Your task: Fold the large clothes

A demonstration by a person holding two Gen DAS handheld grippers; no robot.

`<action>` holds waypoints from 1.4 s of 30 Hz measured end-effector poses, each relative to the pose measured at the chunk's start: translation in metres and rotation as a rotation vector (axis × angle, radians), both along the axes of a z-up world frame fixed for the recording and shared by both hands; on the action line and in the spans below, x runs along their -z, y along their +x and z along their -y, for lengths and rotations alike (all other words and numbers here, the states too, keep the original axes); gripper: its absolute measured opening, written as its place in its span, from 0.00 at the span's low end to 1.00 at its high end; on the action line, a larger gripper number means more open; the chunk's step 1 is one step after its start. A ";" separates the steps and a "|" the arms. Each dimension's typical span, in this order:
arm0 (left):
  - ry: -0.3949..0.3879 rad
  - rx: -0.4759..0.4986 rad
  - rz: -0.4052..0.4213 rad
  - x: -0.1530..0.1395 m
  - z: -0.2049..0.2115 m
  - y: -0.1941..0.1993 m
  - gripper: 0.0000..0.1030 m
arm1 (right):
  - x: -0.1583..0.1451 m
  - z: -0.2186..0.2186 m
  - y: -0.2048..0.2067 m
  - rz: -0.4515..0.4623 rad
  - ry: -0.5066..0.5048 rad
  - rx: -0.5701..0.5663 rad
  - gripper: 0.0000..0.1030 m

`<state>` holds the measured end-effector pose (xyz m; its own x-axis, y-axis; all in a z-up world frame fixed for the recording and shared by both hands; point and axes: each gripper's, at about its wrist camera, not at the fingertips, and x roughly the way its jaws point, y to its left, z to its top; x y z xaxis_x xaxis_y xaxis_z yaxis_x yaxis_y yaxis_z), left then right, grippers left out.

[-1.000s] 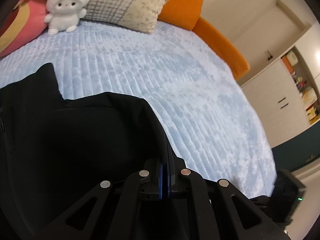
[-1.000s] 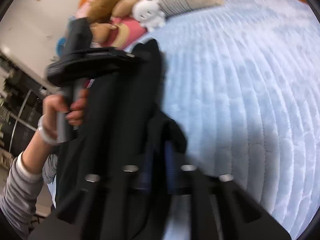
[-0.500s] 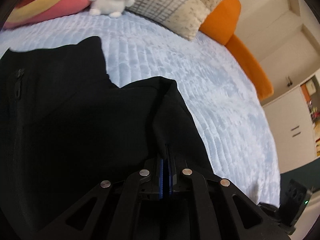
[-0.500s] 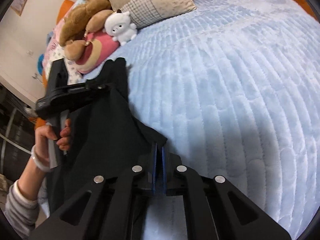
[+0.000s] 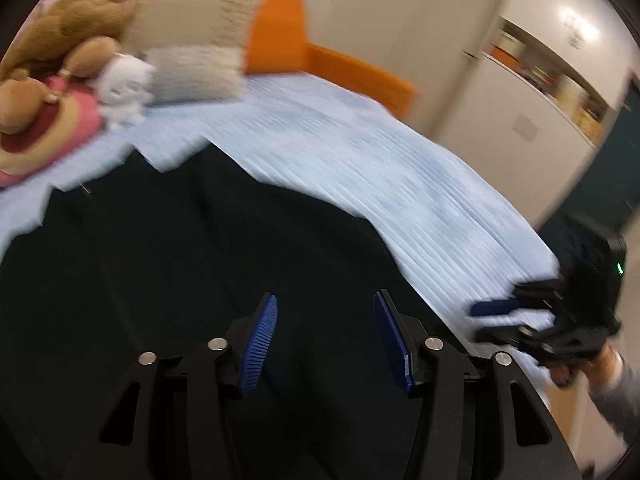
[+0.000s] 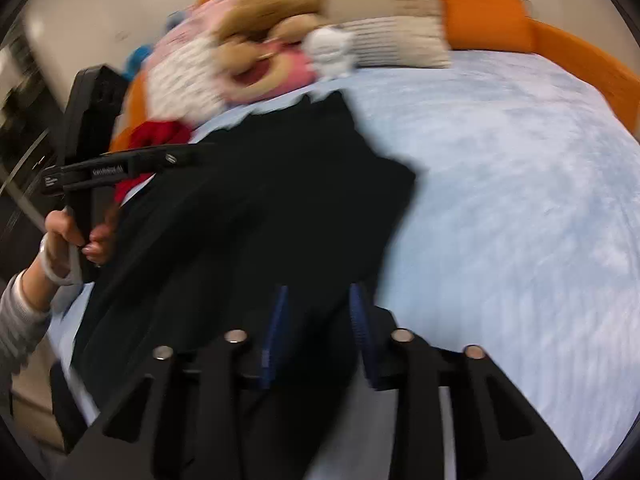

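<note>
Your left tongs (image 5: 324, 340) sit at the bottom centre of the left wrist view with the blue pads (image 5: 258, 346) standing well apart and widening; only the flat spread of the black garment (image 5: 200, 280) shows in the gap, and neither pad presses on it. The garment fills the lower left and middle of that frame, lying on the pale blue bed cover (image 5: 380, 168), its jagged far edge reaching up toward the upper left.

Your right tongs (image 6: 318, 336) are at the bottom centre of the right wrist view, the jaws parted by a narrower gap and opening. Black cloth shows between the pads, but the blur hides whether it touches them. In this view the garment runs from the bottom centre up to the middle of the frame, with bare bed cover to its right.

At the left edge of the right wrist view, your left hand (image 6: 70, 236) grips the handle of the left tongs, with a grey sleeve (image 6: 18, 320) below it. At the right edge of the left wrist view, the right tongs appear over the edge of the bed, one blue pad pointing left.

At the top of both frames: a white plush toy (image 5: 122, 88), a brown plush toy (image 5: 60, 36), pillows (image 5: 192, 72) and an orange bed surround (image 5: 360, 76). Both views are blurred.
</note>
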<state>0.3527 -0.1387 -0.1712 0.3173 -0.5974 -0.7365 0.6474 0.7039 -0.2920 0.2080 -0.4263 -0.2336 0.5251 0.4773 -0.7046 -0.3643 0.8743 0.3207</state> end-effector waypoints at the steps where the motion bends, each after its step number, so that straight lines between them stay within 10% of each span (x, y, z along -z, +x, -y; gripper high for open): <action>1: 0.000 0.038 -0.023 0.007 0.001 -0.022 0.41 | 0.002 -0.010 -0.010 -0.003 -0.001 -0.024 0.18; 5: 0.068 0.140 -0.113 0.042 0.010 -0.076 0.18 | 0.018 -0.056 -0.049 -0.018 -0.050 -0.121 0.13; 10: 0.162 0.138 -0.152 0.075 0.012 -0.099 0.13 | 0.050 -0.092 -0.062 -0.106 -0.072 -0.168 0.12; 21: 0.041 0.042 0.004 0.020 -0.032 -0.156 0.31 | 0.009 -0.112 -0.112 -0.015 -0.141 -0.156 0.12; 30: 0.123 0.037 -0.074 0.058 -0.057 -0.183 0.31 | 0.015 -0.137 -0.136 -0.069 -0.157 -0.111 0.13; 34: 0.066 -0.148 0.010 0.014 -0.132 -0.181 0.80 | -0.033 -0.153 -0.130 0.068 -0.090 -0.065 0.31; 36: 0.050 -0.277 0.048 -0.013 -0.191 -0.180 0.85 | -0.055 -0.173 -0.128 0.165 -0.073 -0.063 0.78; 42: -0.026 -0.725 -0.028 -0.055 -0.404 -0.182 0.86 | -0.069 -0.248 -0.103 0.191 -0.009 -0.184 0.76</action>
